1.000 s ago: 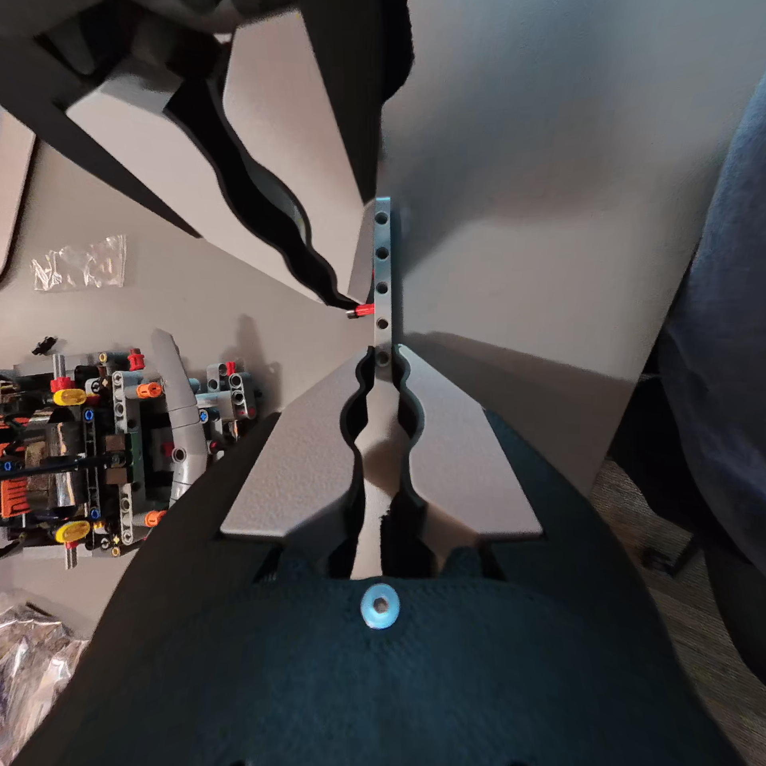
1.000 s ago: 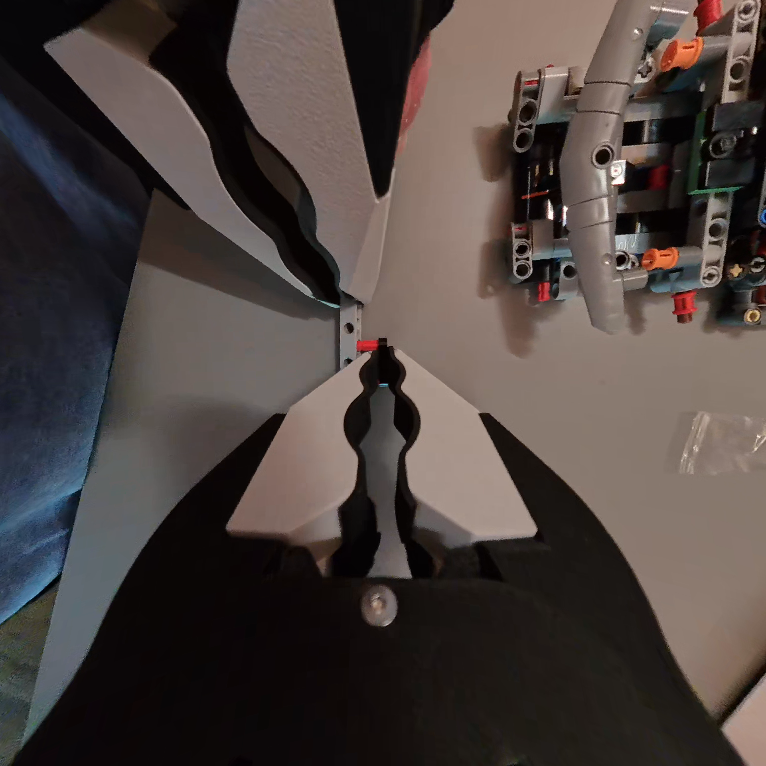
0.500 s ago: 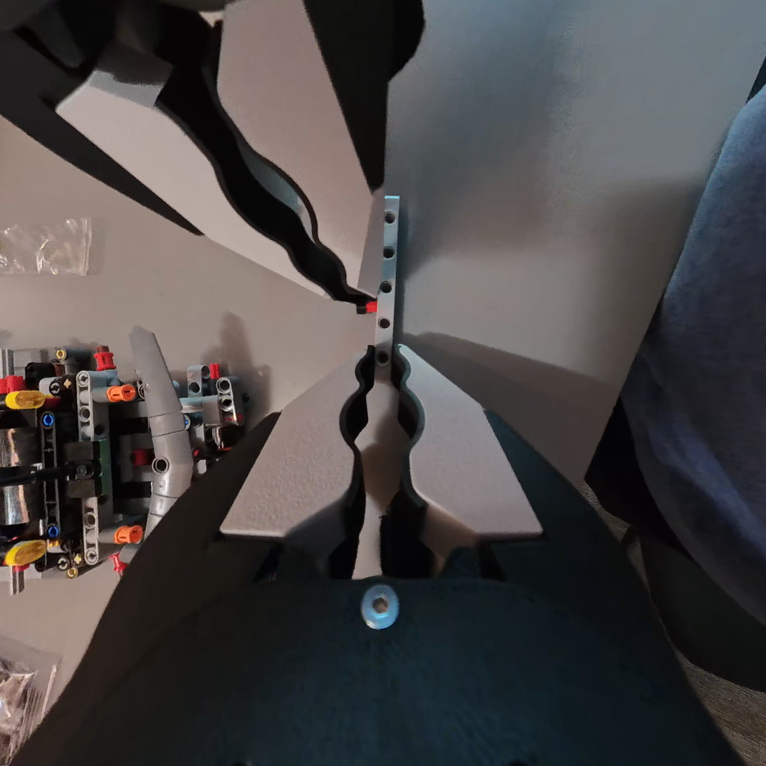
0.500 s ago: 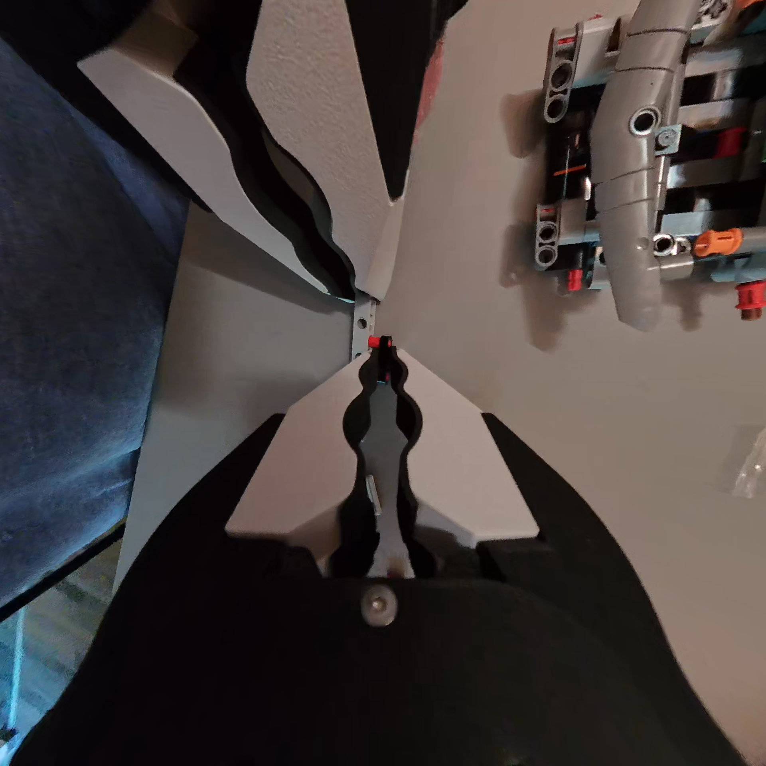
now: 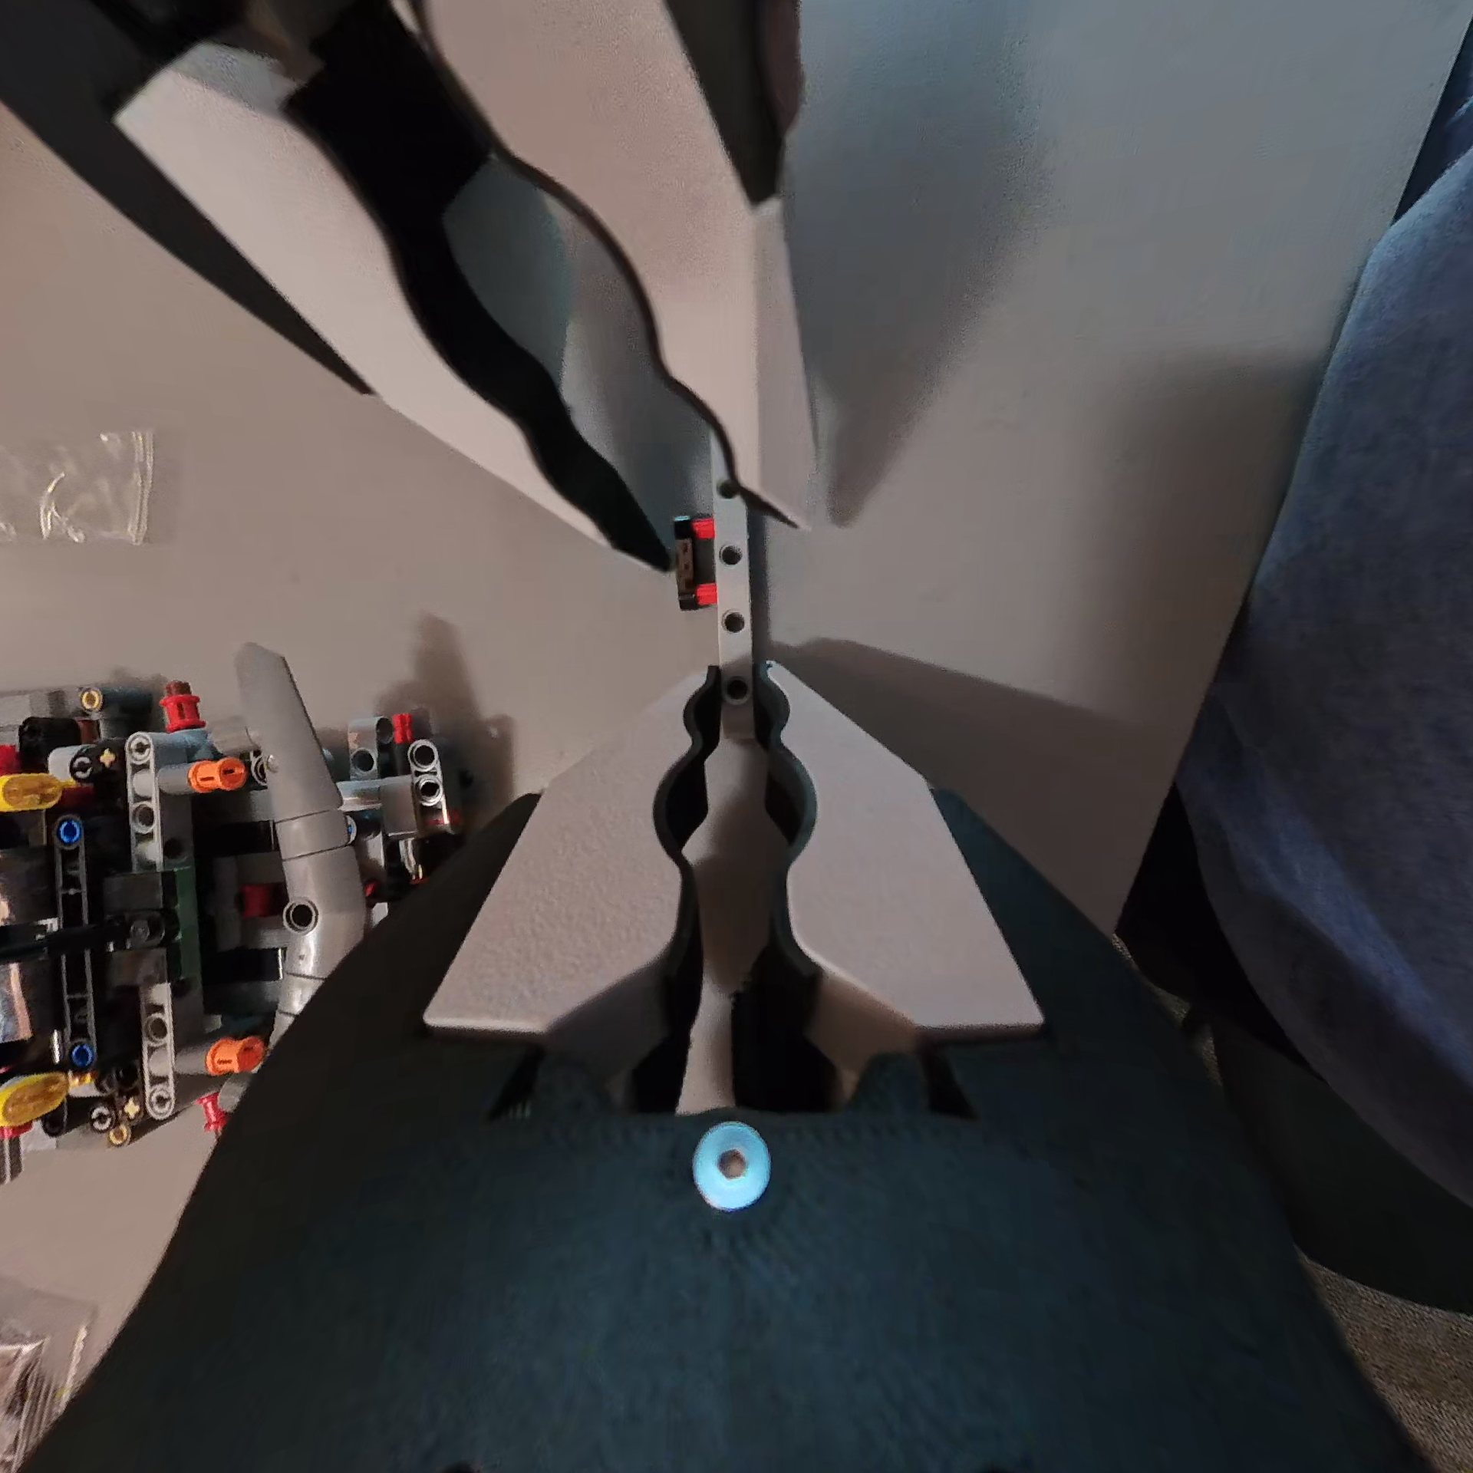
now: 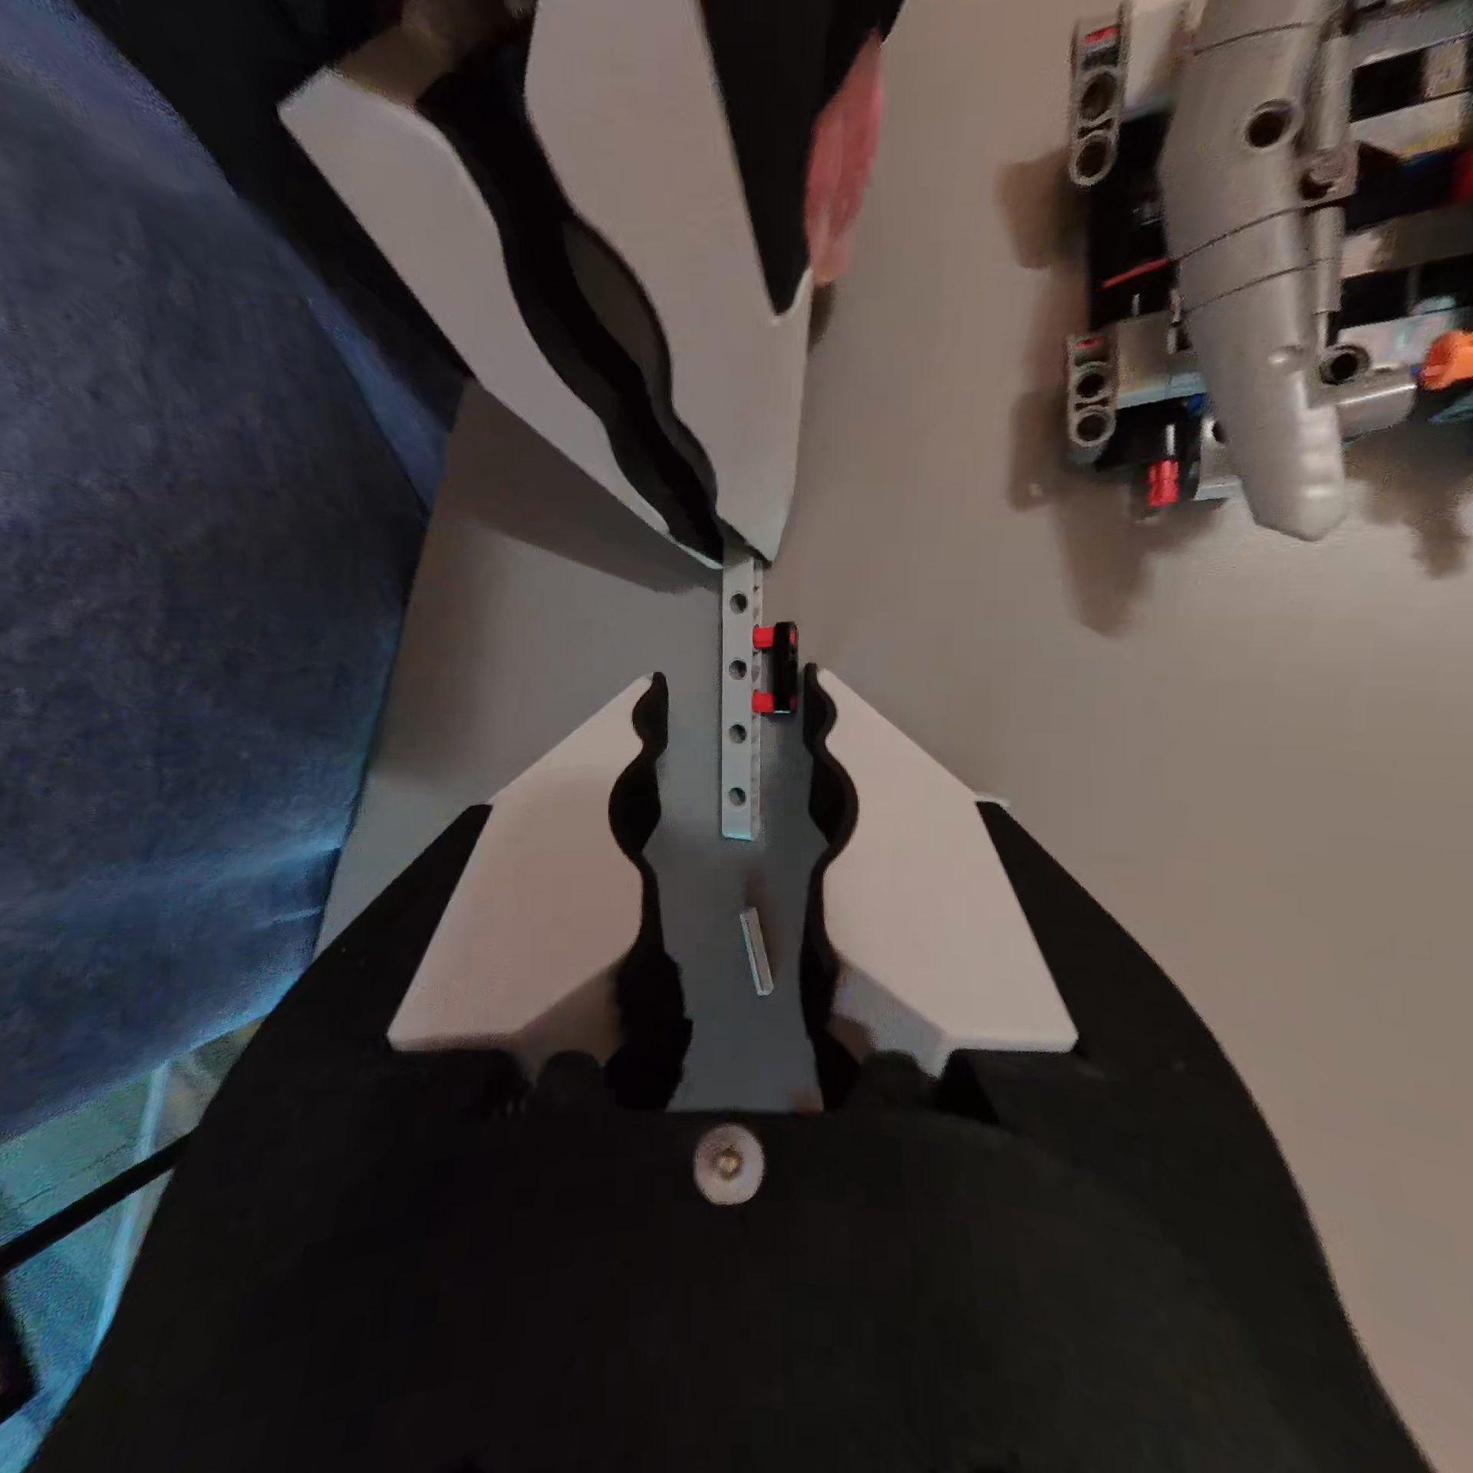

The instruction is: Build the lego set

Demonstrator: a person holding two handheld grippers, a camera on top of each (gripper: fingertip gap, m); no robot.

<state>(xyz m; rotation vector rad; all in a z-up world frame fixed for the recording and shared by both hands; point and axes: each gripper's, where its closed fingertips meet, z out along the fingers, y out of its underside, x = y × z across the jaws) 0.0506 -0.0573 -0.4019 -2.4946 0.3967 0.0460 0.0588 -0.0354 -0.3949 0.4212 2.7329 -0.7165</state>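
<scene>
right gripper (image 6: pixel 733 677) jaws now apart, off black connector (image 6: pixel 783 668); left gripper (image 5: pixel 737 692) clamps grey beam (image 5: pixel 733 586).

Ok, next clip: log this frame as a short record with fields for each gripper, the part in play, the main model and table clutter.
left gripper: shut on the grey beam, gripping one end
right gripper: open, jaws astride the beam's free end, touching nothing
grey beam: thin, with a row of holes, held above the table
black connector: on the beam's side, joined by two red pins
lego model: partly built, on the table
plastic bag: clear, beyond the model
</scene>
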